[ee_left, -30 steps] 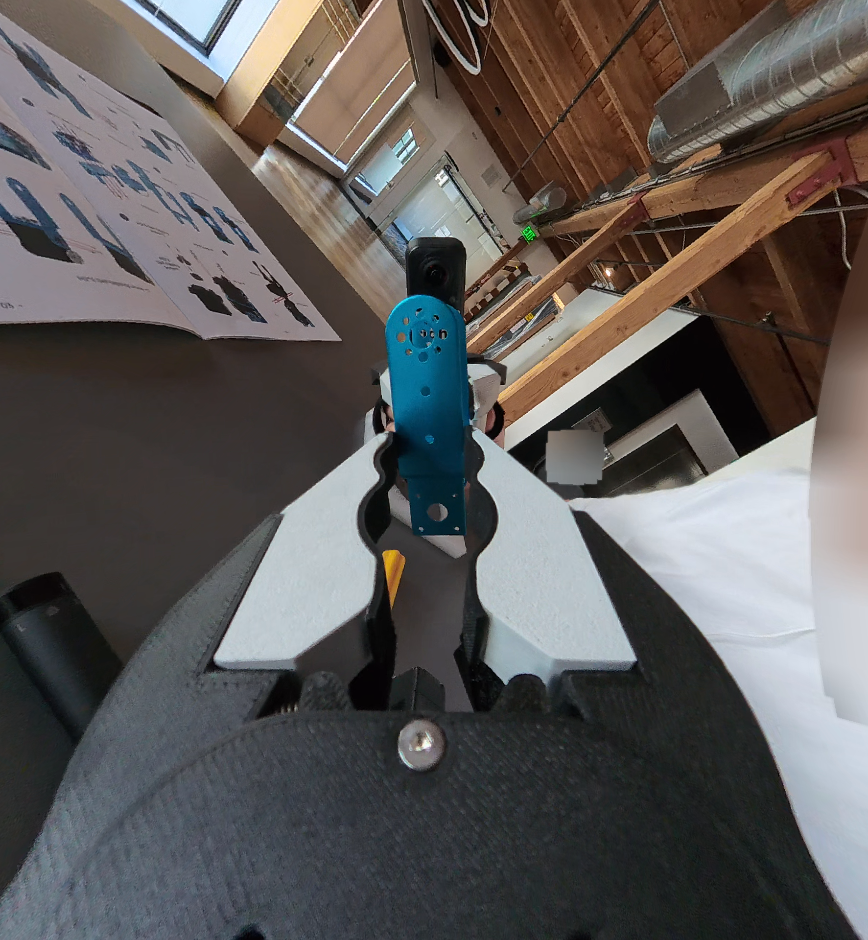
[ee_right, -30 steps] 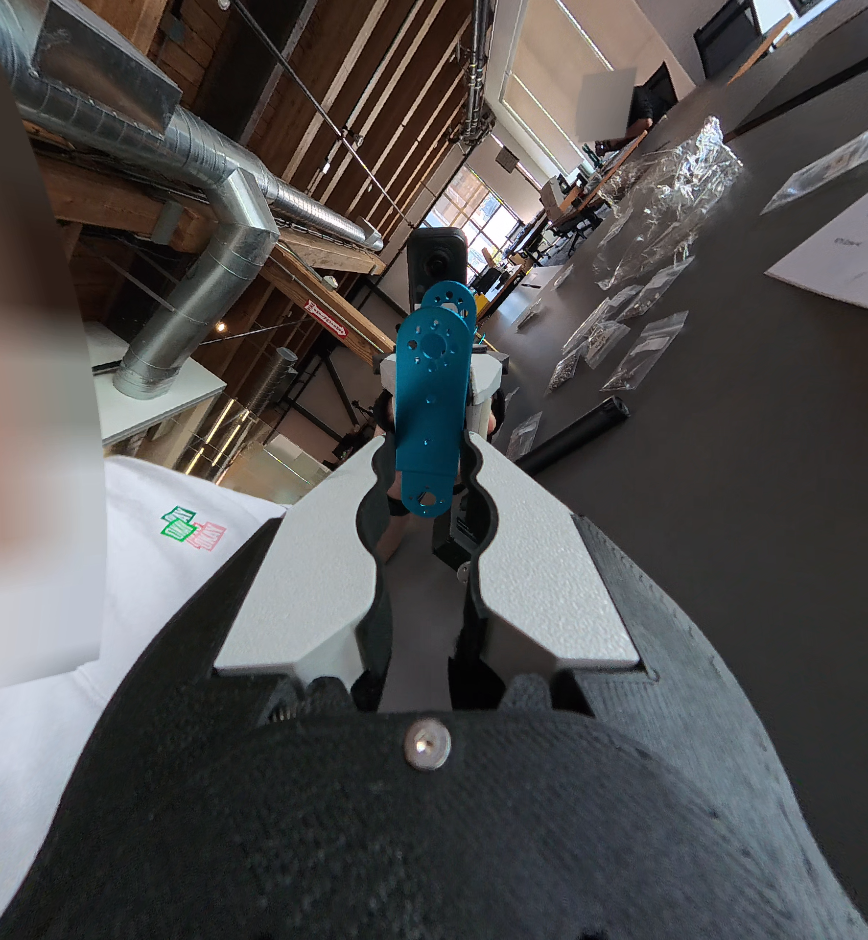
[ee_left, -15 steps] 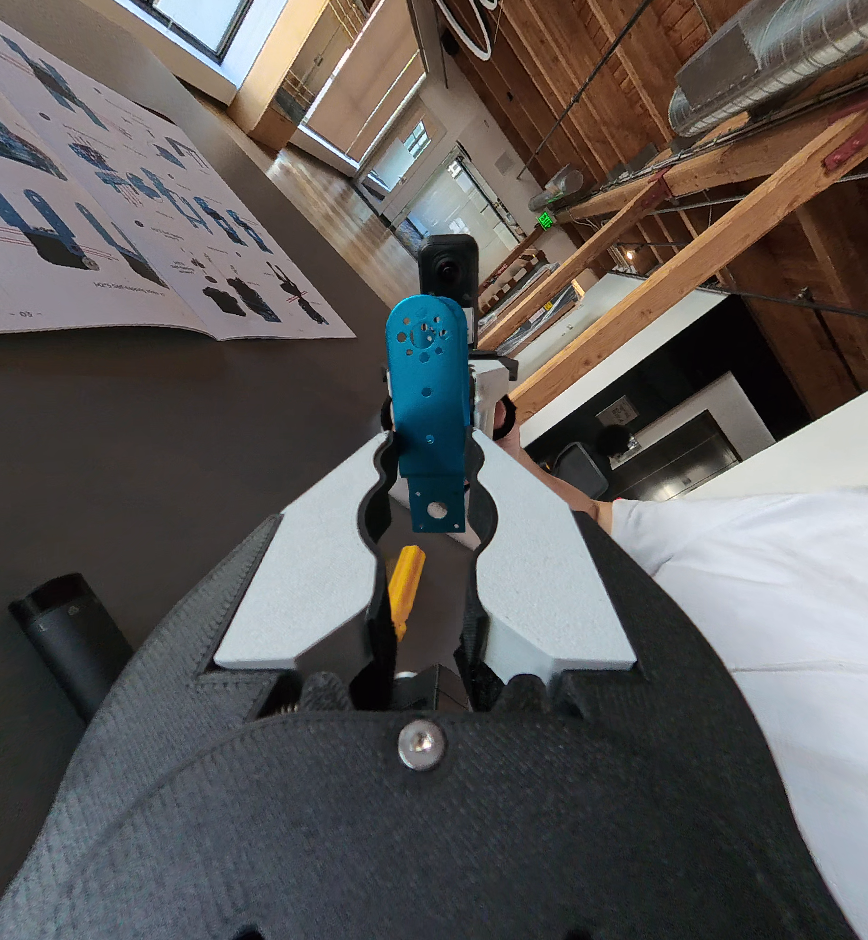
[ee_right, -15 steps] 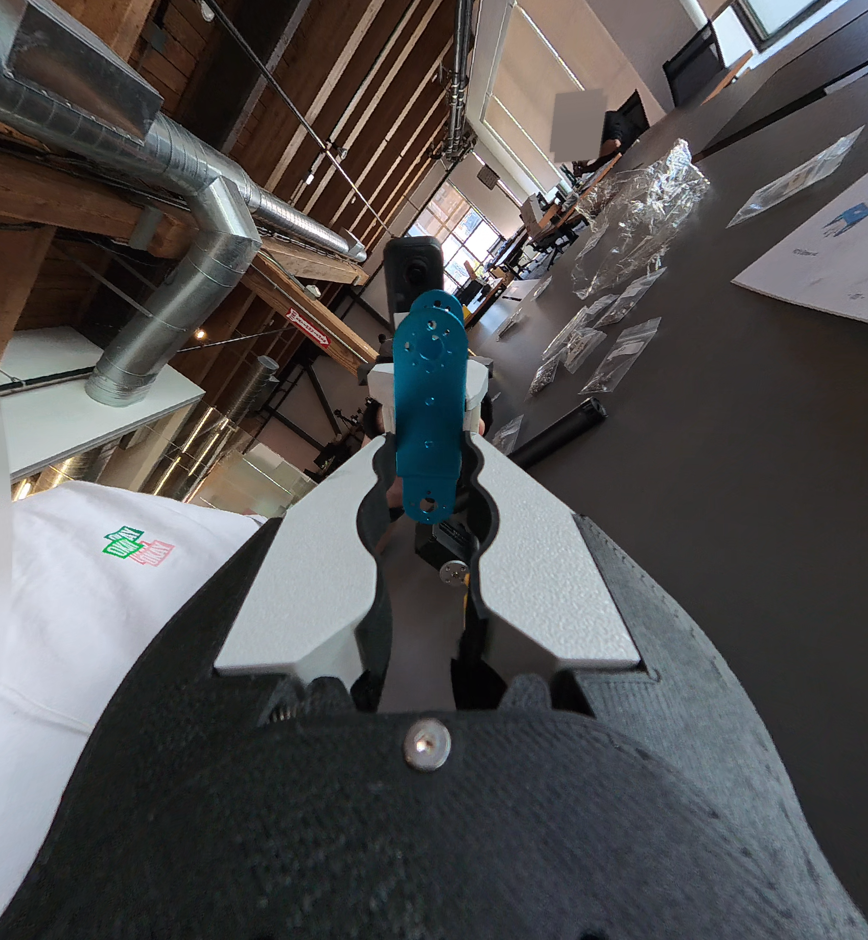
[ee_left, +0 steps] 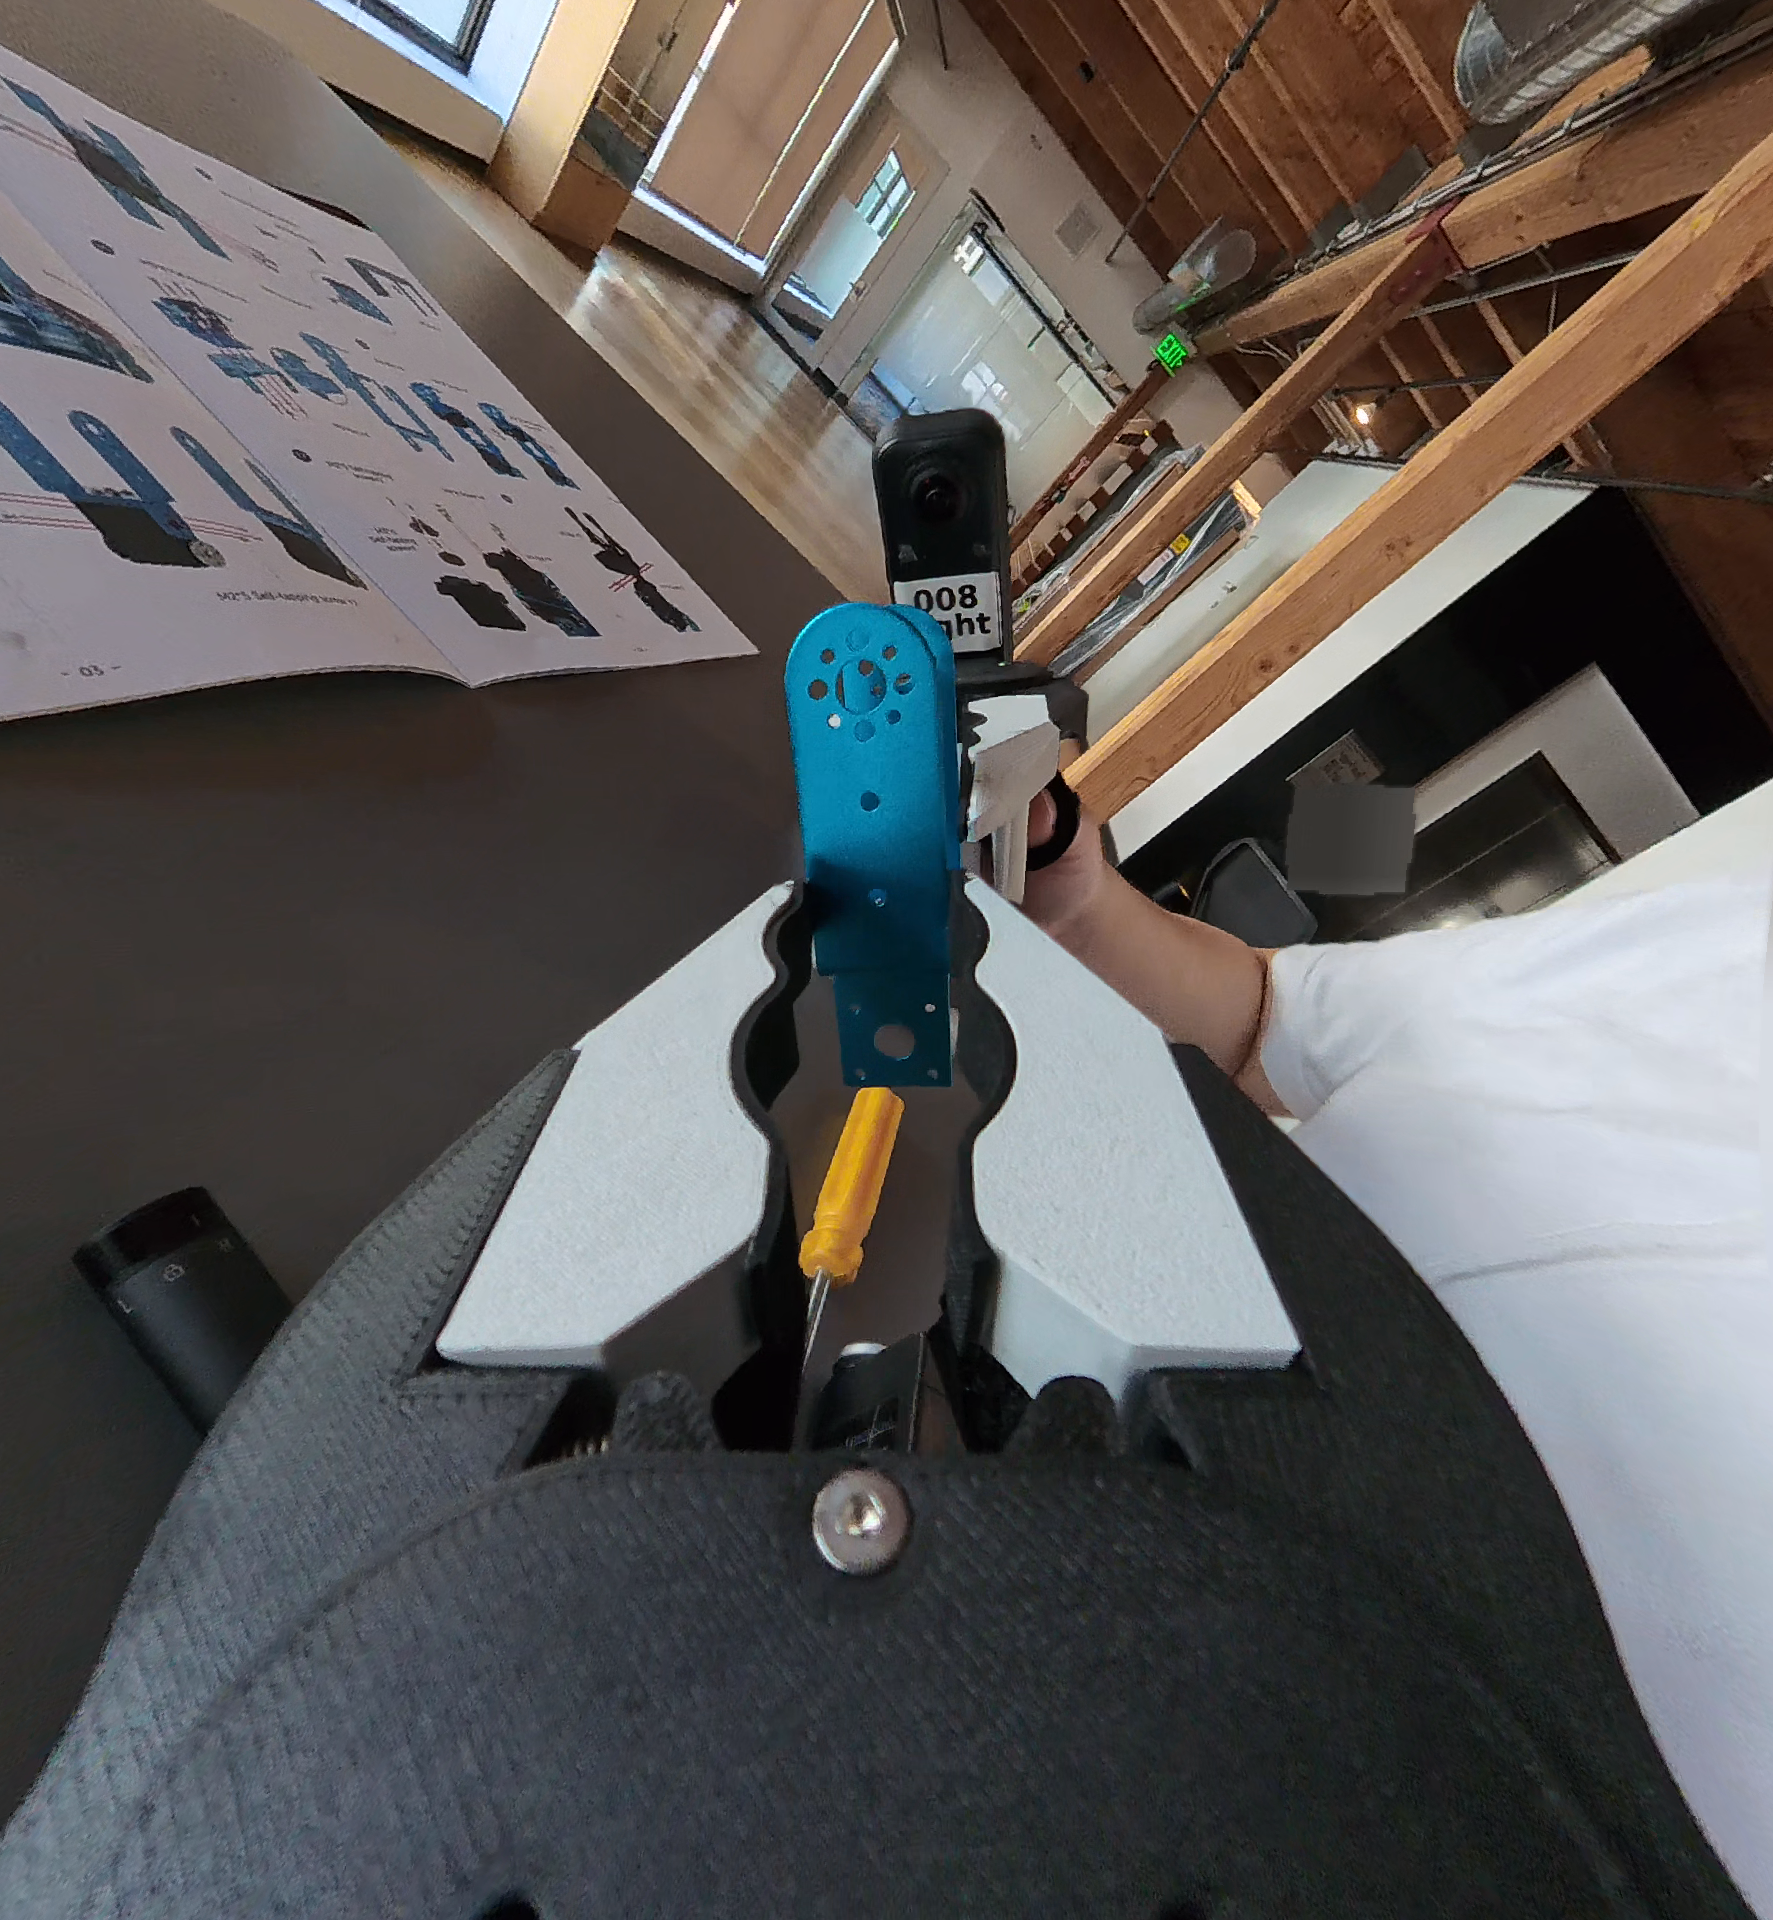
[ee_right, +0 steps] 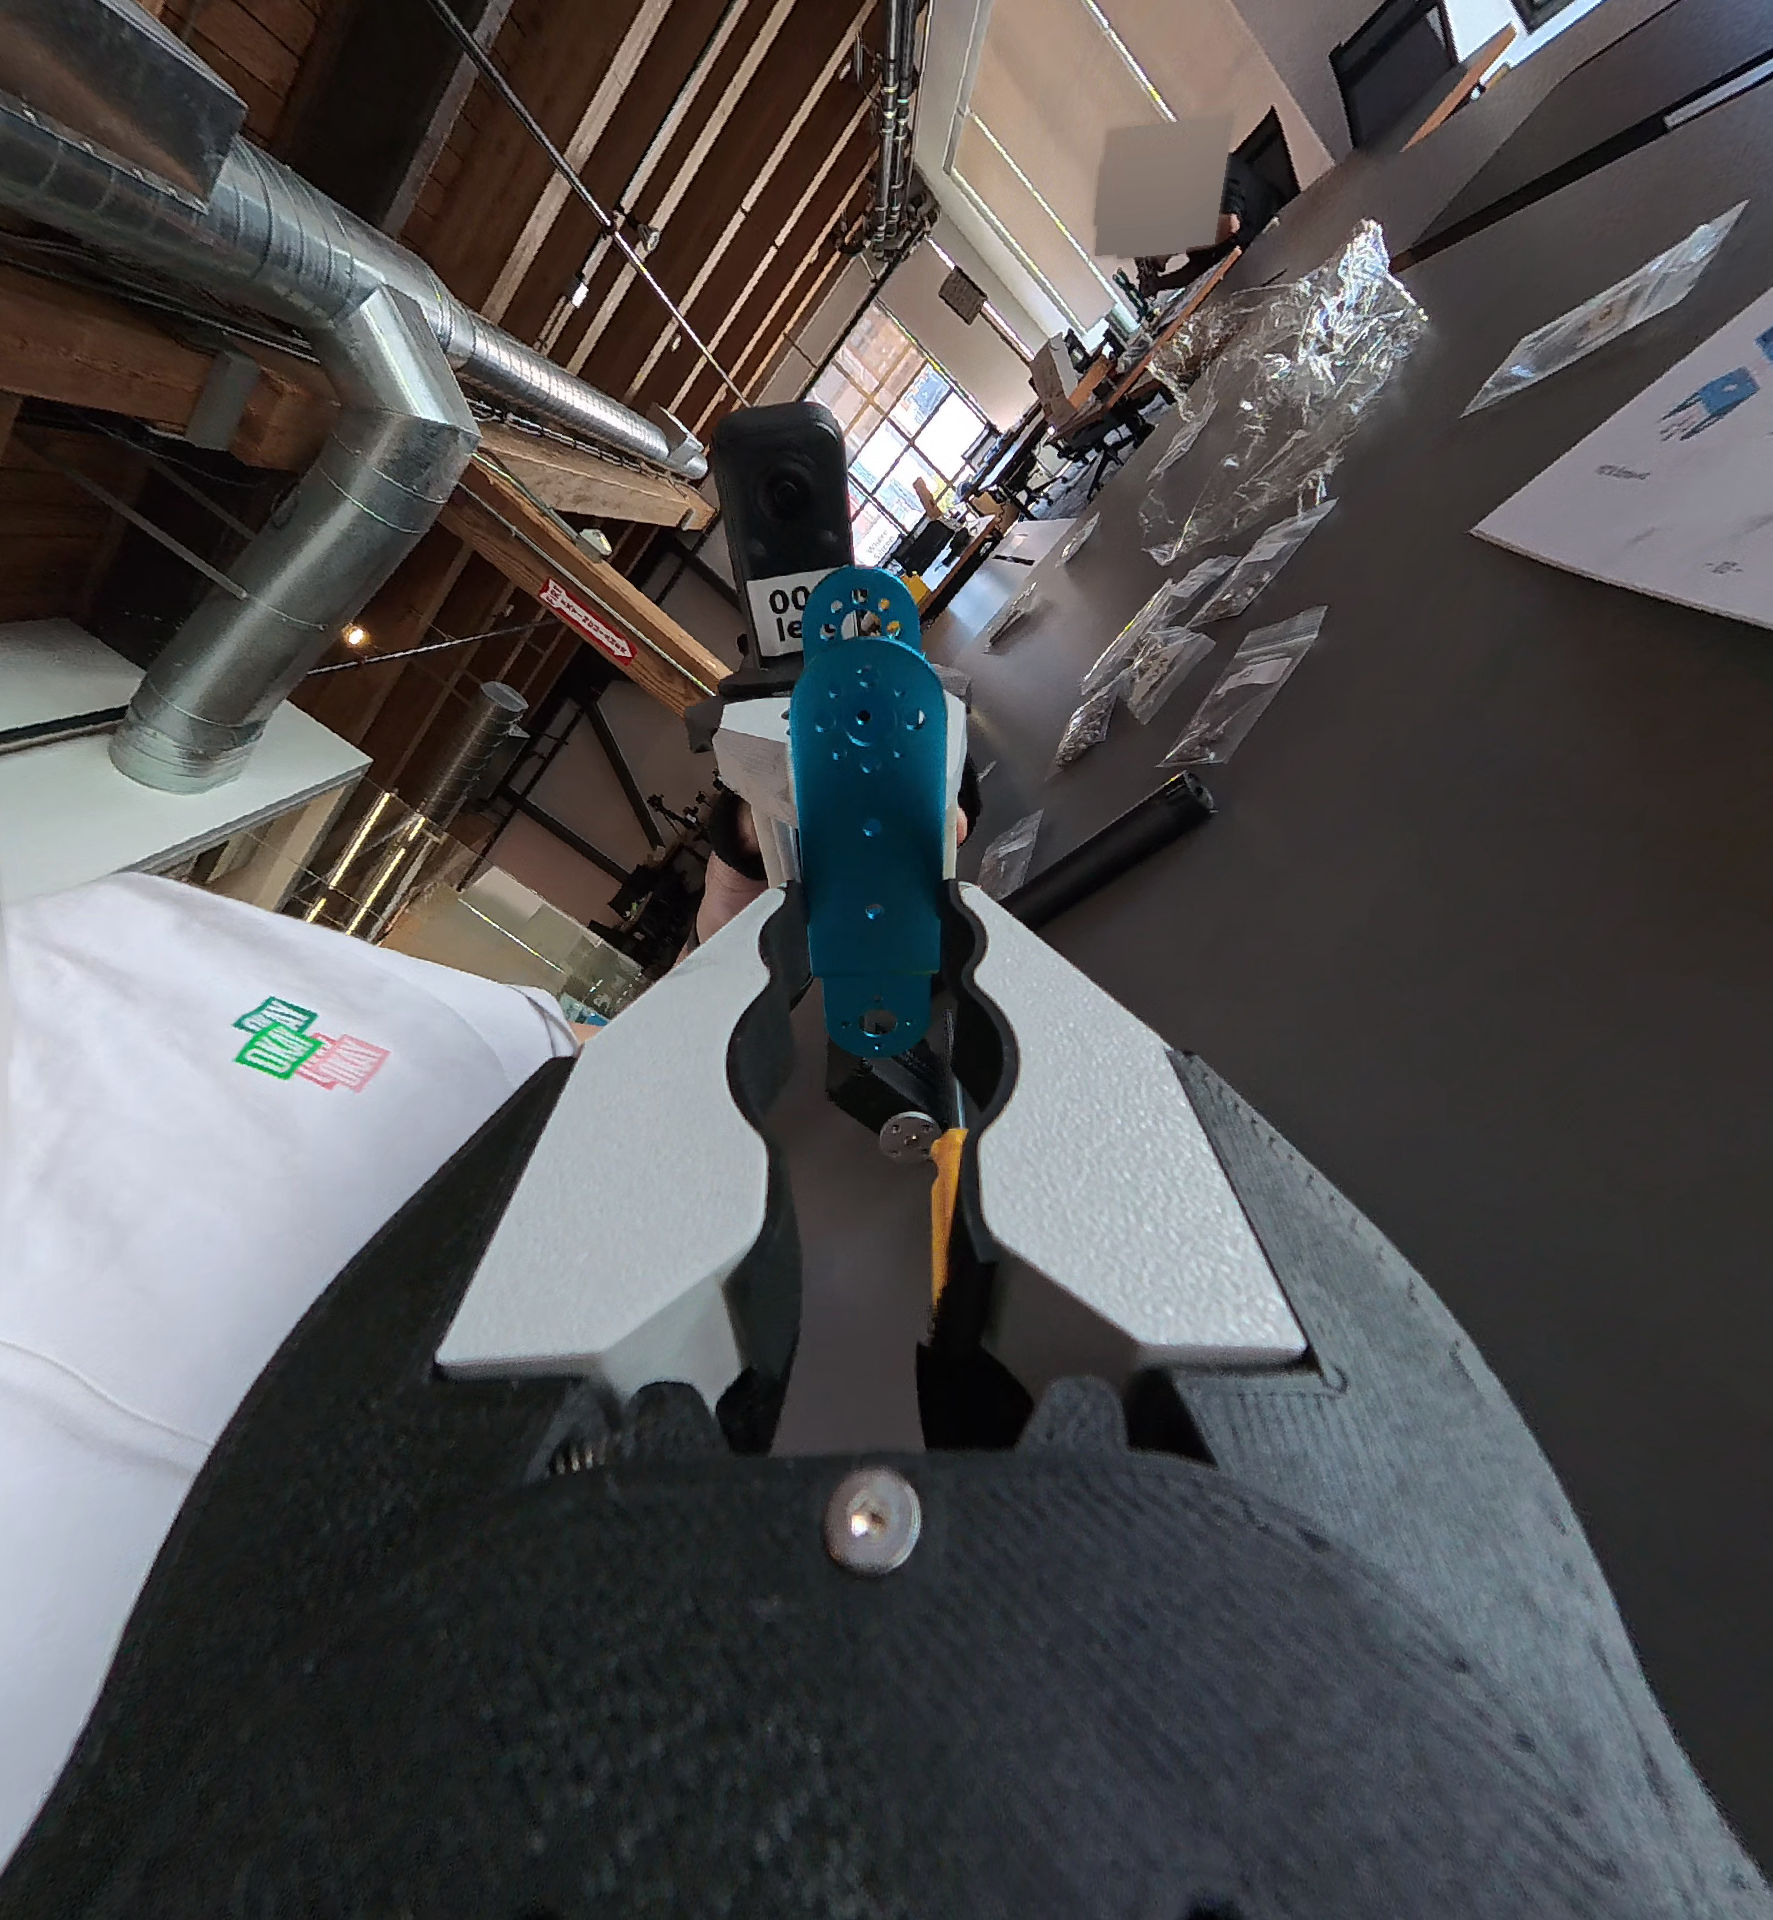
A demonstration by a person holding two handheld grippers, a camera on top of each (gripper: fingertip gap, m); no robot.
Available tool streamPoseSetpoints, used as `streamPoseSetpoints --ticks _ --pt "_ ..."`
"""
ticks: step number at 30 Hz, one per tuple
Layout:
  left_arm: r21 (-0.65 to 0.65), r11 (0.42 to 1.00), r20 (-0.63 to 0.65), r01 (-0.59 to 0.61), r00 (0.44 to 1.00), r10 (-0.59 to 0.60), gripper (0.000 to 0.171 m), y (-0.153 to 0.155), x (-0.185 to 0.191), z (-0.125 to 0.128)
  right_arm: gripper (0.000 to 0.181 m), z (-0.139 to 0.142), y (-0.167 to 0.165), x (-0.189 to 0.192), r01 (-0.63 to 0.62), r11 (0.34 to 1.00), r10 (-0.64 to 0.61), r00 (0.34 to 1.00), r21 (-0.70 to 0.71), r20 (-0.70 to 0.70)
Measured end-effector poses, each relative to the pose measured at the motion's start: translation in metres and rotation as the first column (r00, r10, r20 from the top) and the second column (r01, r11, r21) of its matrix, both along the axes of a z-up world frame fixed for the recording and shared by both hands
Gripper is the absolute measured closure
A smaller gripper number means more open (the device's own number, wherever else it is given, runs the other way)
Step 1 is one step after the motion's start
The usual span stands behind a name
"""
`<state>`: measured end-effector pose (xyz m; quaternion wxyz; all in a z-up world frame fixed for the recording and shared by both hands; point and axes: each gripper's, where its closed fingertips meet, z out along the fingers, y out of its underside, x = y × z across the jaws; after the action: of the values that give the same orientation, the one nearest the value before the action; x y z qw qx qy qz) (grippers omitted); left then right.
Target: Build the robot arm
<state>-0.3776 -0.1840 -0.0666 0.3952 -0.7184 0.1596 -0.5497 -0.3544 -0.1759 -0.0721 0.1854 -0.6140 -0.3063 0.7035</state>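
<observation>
A blue metal bracket [ee_left: 866,810] with round hole patterns is held above the dark table [ee_left: 342,935]. My left gripper [ee_left: 877,914] is shut on its lower part. My right gripper [ee_right: 871,914] faces it and is shut on the same bracket [ee_right: 866,810] from the other side. Each gripper shows behind the bracket in the other's view, the right one in the left wrist view [ee_left: 1007,800] and the left one in the right wrist view [ee_right: 747,769]. Below, on the table, lie a yellow-handled screwdriver [ee_left: 851,1174] and a black servo [ee_right: 882,1101] with a metal hub.
An open instruction booklet [ee_left: 238,416] lies on the table. A black cylinder [ee_left: 175,1309] lies near the left gripper. Several small plastic bags [ee_right: 1173,665] and crumpled clear wrap [ee_right: 1277,384] lie farther along. A person in a white shirt [ee_right: 186,1143] is close by. Both grippers' tips are close together, under 4 cm apart. From the left gripper's tips to the black servo [ee_right: 882,1101] is close to 11 centimetres.
Both grippers have kept hold of the bracket and shifted together. The screwdriver and the servo now show more fully through the gaps between the fingers.
</observation>
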Motion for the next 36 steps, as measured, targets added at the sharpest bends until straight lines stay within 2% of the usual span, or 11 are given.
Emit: streamPoseSetpoints --ticks 8,20,27,36 --pt "-0.039 0.999 0.006 0.006 1.0 -0.006 0.146 0.0 0.0 -0.003 0.156 -0.006 -0.002 0.0 -0.029 0.997 0.031 0.999 -0.078 0.024" --pt "-0.063 0.998 0.021 0.022 1.0 -0.02 0.146 0.001 -0.002 -0.005 0.156 -0.007 -0.002 -0.002 -0.026 0.996 0.03 0.999 -0.087 0.041" --pt "-0.025 0.999 -0.023 0.039 0.999 -0.04 0.146 0.002 -0.001 -0.001 0.156 -0.002 0.0 -0.001 -0.017 0.999 0.018 0.999 -0.041 0.038" --pt "0.063 0.995 -0.117 0.072 0.991 -0.064 0.146 -0.012 -0.003 0.005 0.156 0.009 -0.01 -0.003 -0.022 0.998 0.021 1.0 0.057 0.02"
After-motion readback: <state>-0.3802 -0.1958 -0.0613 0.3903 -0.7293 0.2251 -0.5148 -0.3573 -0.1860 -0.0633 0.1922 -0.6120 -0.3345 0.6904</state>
